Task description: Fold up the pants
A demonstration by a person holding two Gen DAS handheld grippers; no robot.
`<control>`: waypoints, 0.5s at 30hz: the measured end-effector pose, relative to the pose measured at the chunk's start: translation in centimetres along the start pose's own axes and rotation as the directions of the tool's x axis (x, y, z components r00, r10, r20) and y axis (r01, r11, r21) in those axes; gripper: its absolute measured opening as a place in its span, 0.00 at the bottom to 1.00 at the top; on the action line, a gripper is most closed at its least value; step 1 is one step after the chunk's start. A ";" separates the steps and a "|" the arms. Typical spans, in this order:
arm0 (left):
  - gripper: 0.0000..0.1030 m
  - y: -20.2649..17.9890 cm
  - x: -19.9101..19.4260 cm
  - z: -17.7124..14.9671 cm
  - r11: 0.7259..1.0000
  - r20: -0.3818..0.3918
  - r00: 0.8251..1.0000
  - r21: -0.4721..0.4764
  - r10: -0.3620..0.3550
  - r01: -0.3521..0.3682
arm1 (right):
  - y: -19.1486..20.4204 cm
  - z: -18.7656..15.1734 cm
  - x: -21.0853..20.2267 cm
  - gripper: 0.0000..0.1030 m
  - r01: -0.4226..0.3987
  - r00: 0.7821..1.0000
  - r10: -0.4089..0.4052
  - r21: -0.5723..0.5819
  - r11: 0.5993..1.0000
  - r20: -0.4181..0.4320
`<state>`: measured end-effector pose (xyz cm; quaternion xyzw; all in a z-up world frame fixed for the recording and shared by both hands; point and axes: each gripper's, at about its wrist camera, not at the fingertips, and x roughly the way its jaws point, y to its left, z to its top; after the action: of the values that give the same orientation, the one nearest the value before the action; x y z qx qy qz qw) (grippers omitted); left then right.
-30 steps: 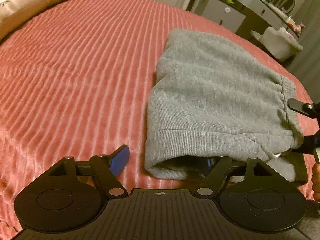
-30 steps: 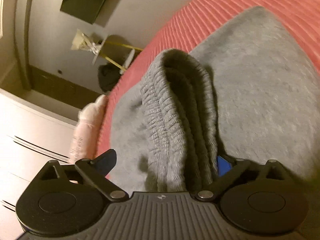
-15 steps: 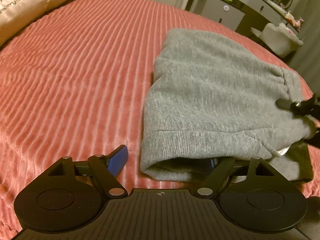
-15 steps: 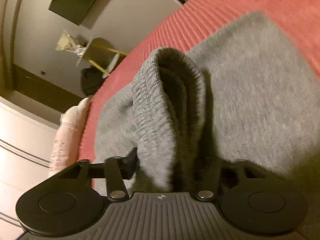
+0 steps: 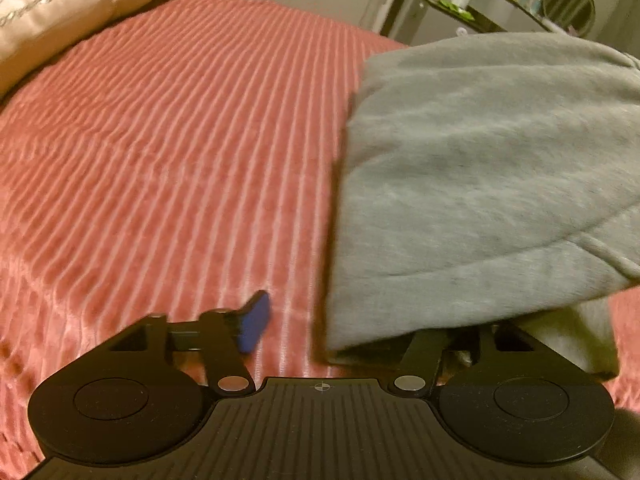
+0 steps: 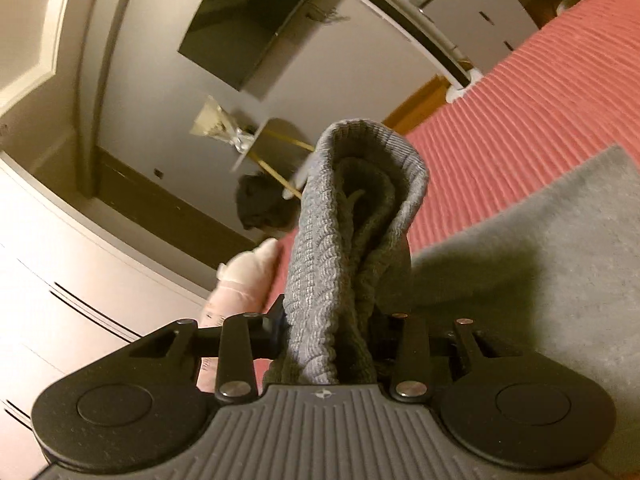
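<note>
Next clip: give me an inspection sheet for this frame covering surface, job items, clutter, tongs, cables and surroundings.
Surface: bed with pink ribbed bedspread.
Job's things: grey pants, folded; the ribbed waistband is lifted off the bed.
Clutter: white pillow at the far left corner.
Tongs: left tongs open, one finger under the pants' near edge; right tongs shut on the waistband.
Cables: nothing seen.
Surroundings: dresser with small bottles and a round mirror; dark wall panel; white cabinet doors.
</note>
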<state>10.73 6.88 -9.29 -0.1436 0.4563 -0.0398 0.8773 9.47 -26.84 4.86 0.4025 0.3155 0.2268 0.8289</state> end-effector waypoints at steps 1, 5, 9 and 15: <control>0.52 0.1 -0.4 -0.3 1.000 0.009 1.000 -0.012 -0.021 0.021 | 0.2 0.0 -0.3 0.35 -0.006 1.000 0.006 0.002 1.000 0.007; 0.29 -0.4 -1.9 -0.5 0.997 0.079 0.995 0.044 -0.069 0.065 | 0.2 0.2 -1.3 0.35 -0.004 1.000 0.004 0.008 1.000 0.026; 0.24 -1.7 -4.3 -1.2 0.989 0.210 0.974 0.131 -0.088 0.062 | -0.5 0.3 -2.9 0.35 0.004 0.999 -0.006 0.029 1.000 0.048; 0.25 -5.4 -5.7 -3.1 0.938 0.277 0.956 0.346 -0.094 -0.008 | -3.1 0.4 -5.8 0.35 0.014 0.993 -0.022 0.068 0.998 0.119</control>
<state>5.24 2.23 -4.96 -0.0028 0.3055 -0.1167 0.9450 6.10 -32.49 4.50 0.4400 0.2764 0.1843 0.8343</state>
